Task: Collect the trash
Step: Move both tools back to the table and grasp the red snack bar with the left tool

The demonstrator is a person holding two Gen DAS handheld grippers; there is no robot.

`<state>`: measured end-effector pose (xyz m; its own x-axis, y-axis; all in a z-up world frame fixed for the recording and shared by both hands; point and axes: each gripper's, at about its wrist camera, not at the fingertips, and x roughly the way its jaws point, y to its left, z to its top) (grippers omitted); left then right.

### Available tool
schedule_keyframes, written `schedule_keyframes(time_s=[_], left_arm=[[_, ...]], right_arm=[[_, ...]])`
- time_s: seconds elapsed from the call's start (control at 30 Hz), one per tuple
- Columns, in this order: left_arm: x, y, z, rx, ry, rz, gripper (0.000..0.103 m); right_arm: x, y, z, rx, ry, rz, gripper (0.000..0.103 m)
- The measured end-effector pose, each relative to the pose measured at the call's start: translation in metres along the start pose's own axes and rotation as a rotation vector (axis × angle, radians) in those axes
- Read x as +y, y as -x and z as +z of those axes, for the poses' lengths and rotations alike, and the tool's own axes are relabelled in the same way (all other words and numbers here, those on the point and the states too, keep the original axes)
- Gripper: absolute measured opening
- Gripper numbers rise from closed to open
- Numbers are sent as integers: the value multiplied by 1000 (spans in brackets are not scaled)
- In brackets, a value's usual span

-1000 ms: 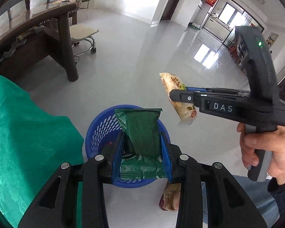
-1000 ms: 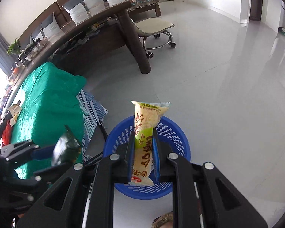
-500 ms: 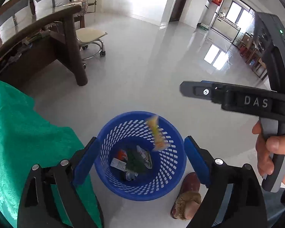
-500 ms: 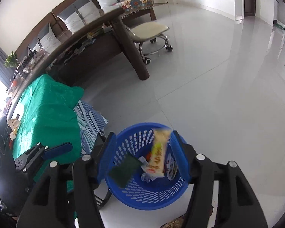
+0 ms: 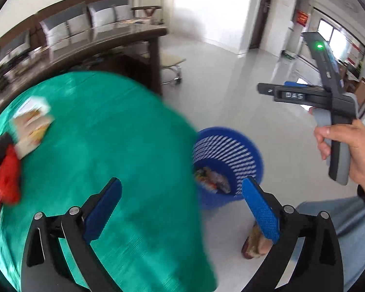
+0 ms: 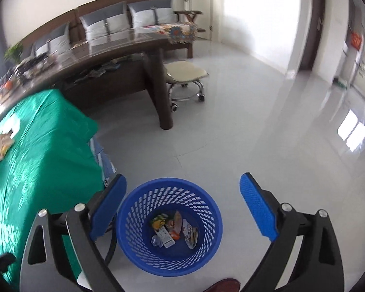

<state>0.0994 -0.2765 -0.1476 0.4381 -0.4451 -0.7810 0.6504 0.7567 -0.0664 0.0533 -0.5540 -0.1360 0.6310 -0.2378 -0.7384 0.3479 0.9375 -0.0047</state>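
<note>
Wrappers [image 5: 29, 126] on the green surface [image 5: 124, 146] are judged light, crinkly and slippery; edges are pinched. Both hand-held grippers [image 5: 182, 206] [image 6: 182, 204] are spread wide, empty.

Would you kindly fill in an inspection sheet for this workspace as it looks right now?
Surface: table under a green cloth, blurred in the left wrist view; glossy pale tiled floor.
Job's things: blue mesh basket on the floor beside the table, with several wrappers at its bottom; more packets and something red lie on the cloth.
Clutter: assorted items on the long dark desk.
Grippers: left gripper open and empty over the cloth's edge; right gripper open and empty above the basket.
Cables: nothing seen.
Surroundings: wheeled stool, cushioned bench, a person's slippered foot near the basket.
</note>
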Motion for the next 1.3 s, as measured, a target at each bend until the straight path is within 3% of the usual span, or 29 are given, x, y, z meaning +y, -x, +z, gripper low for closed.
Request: schedule_keyframes(time_s=[0.1, 0.2, 0.33, 0.4, 0.6, 0.73, 0.97, 1.07, 1.1, 1.3], left_arm=[[37, 29, -37, 19, 67, 23, 98], [70, 57, -69, 28, 72, 86, 98], [114, 92, -97, 3, 105, 162, 98], [138, 106, -106, -18, 150, 156, 98], [223, 127, -84, -95, 234, 190, 98], [260, 110, -54, -80, 271, 112, 96], [271, 55, -29, 63, 153, 134, 67], [275, 42, -30, 95, 152, 141, 40], [277, 39, -30, 100, 154, 135, 24], [273, 66, -58, 72, 177, 142, 18]], right_arm=[[53, 20, -15, -33, 80, 54, 92], [112, 36, -35, -39, 133, 147, 93], [200, 48, -54, 24, 209, 311, 94], [238, 50, -57, 56, 258, 353, 94], [333, 27, -50, 154, 405, 396, 94], [362, 14, -54, 174, 443, 385, 94], [362, 9, -58, 137, 413, 377, 95], [366, 9, -59, 138, 411, 378, 95], [366, 9, -59, 137, 413, 376, 95], [369, 8, -59, 138, 412, 374, 95]])
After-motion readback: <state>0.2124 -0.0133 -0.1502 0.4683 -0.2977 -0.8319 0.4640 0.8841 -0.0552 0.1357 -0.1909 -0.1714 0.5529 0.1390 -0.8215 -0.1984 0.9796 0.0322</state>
